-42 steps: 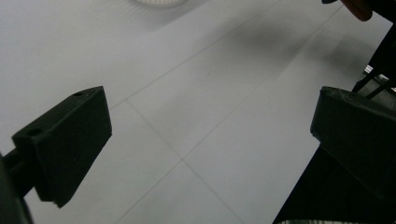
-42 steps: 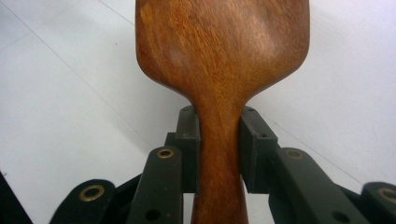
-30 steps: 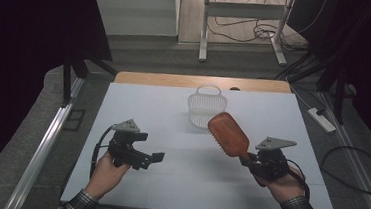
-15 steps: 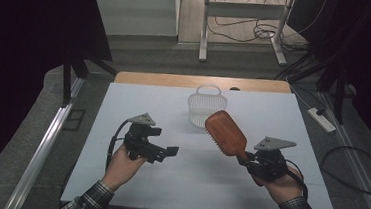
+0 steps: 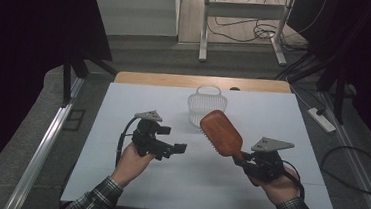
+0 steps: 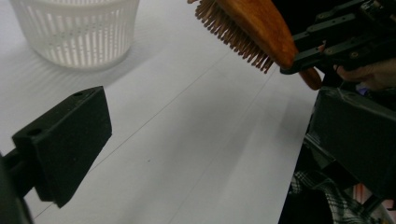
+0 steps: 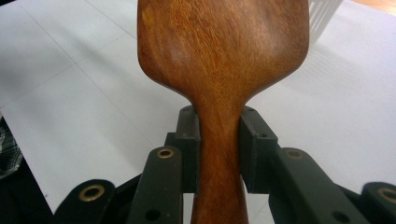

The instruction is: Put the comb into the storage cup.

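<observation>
Right tongs point(image 5: 240, 158) clamp hairbrush point(image 5: 221, 133) above white table point(image 5: 282, 122).

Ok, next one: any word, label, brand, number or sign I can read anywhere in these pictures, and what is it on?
None: no readable text in any view.
Brown wooden paddle hairbrush: plain wood grain, no brand mark.
White slotted plastic basket: unmarked.
White table sheet: faint lines, no writing.
Black grippers, left and right: no labels seen.
</observation>
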A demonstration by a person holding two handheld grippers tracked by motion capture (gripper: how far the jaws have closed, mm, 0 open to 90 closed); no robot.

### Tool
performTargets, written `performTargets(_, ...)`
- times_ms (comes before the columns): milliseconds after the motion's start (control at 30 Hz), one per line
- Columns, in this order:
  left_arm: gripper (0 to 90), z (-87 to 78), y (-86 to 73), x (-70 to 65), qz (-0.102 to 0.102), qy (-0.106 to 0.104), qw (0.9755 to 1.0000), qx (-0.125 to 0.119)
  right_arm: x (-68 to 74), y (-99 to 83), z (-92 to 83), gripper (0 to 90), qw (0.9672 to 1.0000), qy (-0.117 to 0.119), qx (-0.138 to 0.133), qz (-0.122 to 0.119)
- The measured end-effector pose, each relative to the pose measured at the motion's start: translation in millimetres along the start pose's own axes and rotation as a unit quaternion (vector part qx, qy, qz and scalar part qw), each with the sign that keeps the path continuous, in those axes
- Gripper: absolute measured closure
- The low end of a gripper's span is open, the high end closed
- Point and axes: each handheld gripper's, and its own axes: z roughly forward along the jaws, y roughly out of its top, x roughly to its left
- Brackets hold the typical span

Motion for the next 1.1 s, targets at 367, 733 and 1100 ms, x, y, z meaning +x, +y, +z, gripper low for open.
performTargets(367,0.0,14.2,7.9,-2.1,-0.009,-0.030,0.9995,-0.006,9.9,2.9,3.5,71.7,0.9999,0.013,-0.007,-0.003)
performTargets(733,0.0,25.5,12.7,-3.1,-0.015,-0.046,0.9988,-0.004,21.0,7.1,9.6,71.7,0.9995,0.030,-0.012,-0.006)
performTargets(1100,0.0,36.4,15.2,-2.6,-0.029,-0.068,0.9973,-0.001,31.6,10.7,12.4,71.7,0.9989,0.042,-0.019,-0.012)
